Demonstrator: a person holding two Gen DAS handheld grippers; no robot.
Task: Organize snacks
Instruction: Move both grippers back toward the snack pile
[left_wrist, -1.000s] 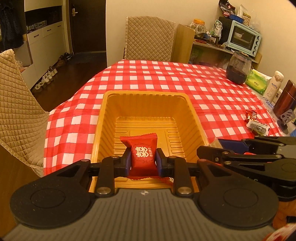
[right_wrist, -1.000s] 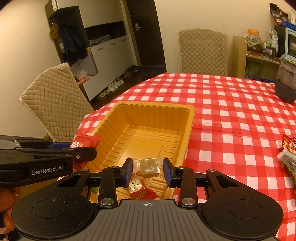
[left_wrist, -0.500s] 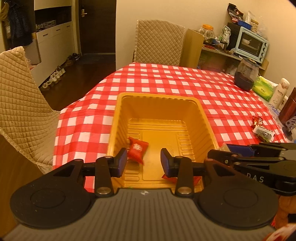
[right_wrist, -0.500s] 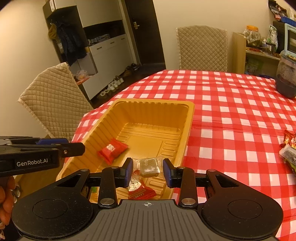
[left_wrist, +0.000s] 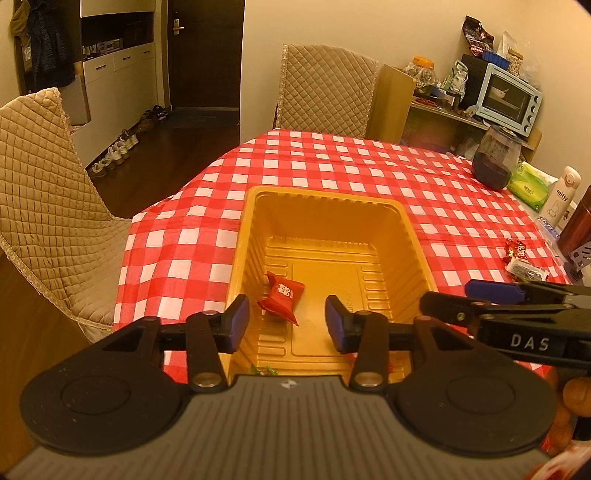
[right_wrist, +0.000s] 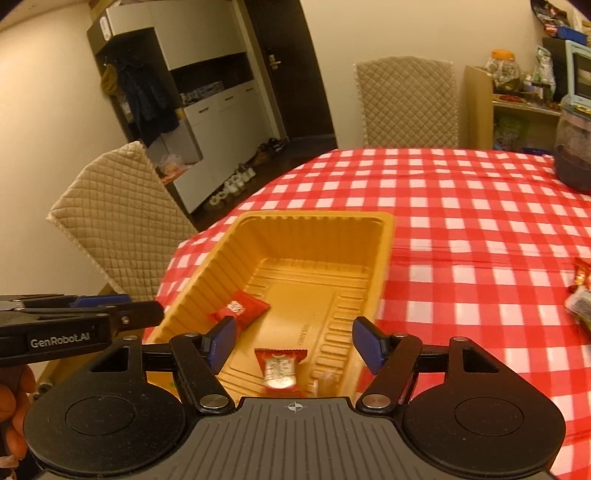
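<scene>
Both claws hover over the near end of a yellow plastic tray, and the jaws of each are opening with nothing pressed between the pads. Farthest left stands a chair in a quilted beige cover, pulled up to a table under a red and white checked cloth. Next comes the left claw, its blue pads apart and empty. Beyond its gap a red snack packet with white print lies loose on the tray floor, toward the left wall. To the right, in the right wrist view, the right claw also stands wide with no snack in its grip. Below it, at the near end of the tray, lies a red and silver packet, and just right of that a clear-wrapped sweet, blurred. From the left wrist view the right claw appears side-on at the tray's right rim, and fingers of the person's hand show below it. Farther right on the cloth, well apart from the tray, sit two more small snacks. At the far right edge of the table stand a dark jar, a green tissue pack and a white bottle
</scene>
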